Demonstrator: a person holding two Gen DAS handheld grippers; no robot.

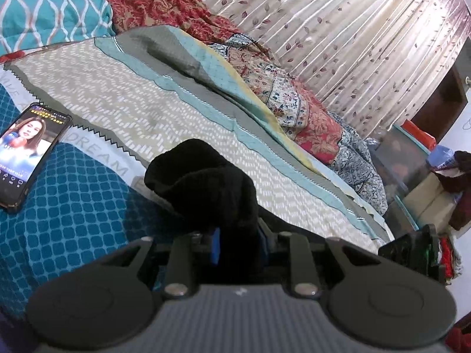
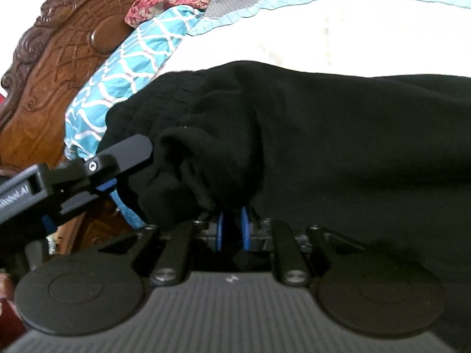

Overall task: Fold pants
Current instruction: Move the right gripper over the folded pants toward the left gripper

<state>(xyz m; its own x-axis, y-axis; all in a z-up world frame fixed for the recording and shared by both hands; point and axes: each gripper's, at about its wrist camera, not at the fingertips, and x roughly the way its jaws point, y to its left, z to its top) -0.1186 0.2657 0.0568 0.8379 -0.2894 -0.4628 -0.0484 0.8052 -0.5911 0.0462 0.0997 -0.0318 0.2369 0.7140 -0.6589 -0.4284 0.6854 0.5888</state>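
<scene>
The black pants (image 2: 338,135) lie bunched on the bed and fill most of the right wrist view. My right gripper (image 2: 232,232) is shut on a fold of the black cloth between its blue pads. My left gripper (image 1: 238,244) is shut on another bunch of the pants (image 1: 212,188), which rises in a dark lump above its blue pads. The left gripper also shows in the right wrist view (image 2: 117,161), at the left edge of the pants, close beside the right one.
A phone (image 1: 26,150) with a lit screen lies on the blue checked bedsheet (image 1: 76,206) at left. A teal pillow (image 1: 50,8), red floral quilts (image 1: 164,3) and a carved wooden headboard (image 2: 59,58) lie beyond. Curtains (image 1: 353,29) and clutter stand to the right.
</scene>
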